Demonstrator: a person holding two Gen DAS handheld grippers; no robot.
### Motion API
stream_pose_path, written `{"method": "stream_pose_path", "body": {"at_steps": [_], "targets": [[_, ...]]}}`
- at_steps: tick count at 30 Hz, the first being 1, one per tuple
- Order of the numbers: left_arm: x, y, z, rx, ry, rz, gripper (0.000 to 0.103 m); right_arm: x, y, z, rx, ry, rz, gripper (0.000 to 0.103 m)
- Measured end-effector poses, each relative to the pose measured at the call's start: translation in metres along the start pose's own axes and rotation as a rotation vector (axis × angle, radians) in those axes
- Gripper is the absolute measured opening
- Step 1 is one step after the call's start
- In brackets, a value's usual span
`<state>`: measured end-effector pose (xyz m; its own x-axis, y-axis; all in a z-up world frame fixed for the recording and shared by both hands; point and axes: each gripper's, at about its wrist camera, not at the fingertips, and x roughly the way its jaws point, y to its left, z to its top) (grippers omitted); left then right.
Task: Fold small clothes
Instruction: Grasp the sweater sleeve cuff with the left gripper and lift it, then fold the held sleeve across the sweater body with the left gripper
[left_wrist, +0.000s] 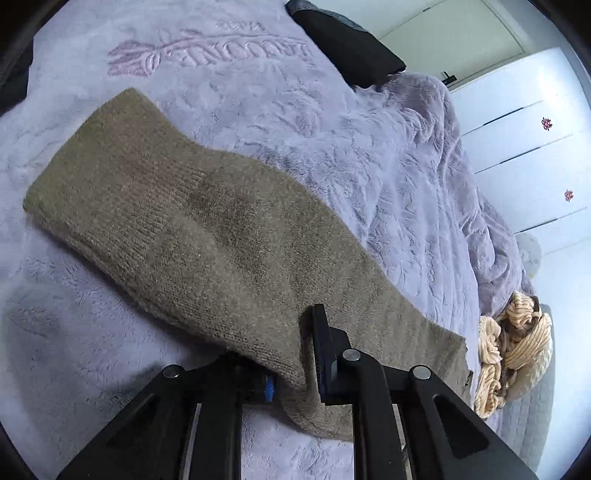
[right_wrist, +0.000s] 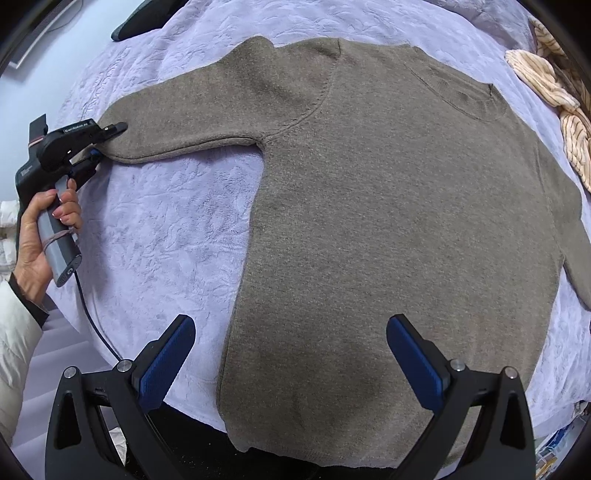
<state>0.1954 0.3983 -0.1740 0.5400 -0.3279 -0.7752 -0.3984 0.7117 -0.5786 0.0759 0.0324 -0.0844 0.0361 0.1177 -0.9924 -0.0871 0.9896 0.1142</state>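
The left gripper (right_wrist: 101, 142) had pinched the sweater (right_wrist: 388, 229) cuff, ready to fold that 1 sleeve across, while the right gripper (right_wrist: 291, 354) hovered wide open, empty.

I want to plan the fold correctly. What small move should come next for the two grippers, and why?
Probably the left gripper should carry the cuff inward across the chest. It is closed on the cuff of the grey-brown knitted sweater, which lies flat on the lilac plush blanket with this sleeve stretched outward. The right gripper hovers open above the hem.
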Motion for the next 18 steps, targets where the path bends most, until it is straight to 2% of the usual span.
{"method": "stream_pose_path", "body": {"at_steps": [1,5,11,15,18], "targets": [[-0.005,-0.011,-0.001,0.043,-0.016,0.006,0.01,-0.001,-0.003,-0.002,0.004,-0.002,0.003,0.103],[-0.026,-0.067,-0.01,0.176,-0.068,-0.009,0.01,-0.006,-0.033,-0.005,0.028,-0.017,0.015,0.103],[-0.047,-0.199,-0.045,0.393,-0.112,-0.122,0.01,-0.015,-0.092,-0.005,0.073,-0.033,0.027,0.103],[-0.026,-0.288,-0.093,0.537,-0.053,-0.204,0.01,-0.021,-0.145,-0.01,0.13,-0.062,0.016,0.103],[0.014,-0.346,-0.146,0.662,0.034,-0.213,0.01,-0.026,-0.192,-0.016,0.192,-0.074,-0.003,0.103]]}}
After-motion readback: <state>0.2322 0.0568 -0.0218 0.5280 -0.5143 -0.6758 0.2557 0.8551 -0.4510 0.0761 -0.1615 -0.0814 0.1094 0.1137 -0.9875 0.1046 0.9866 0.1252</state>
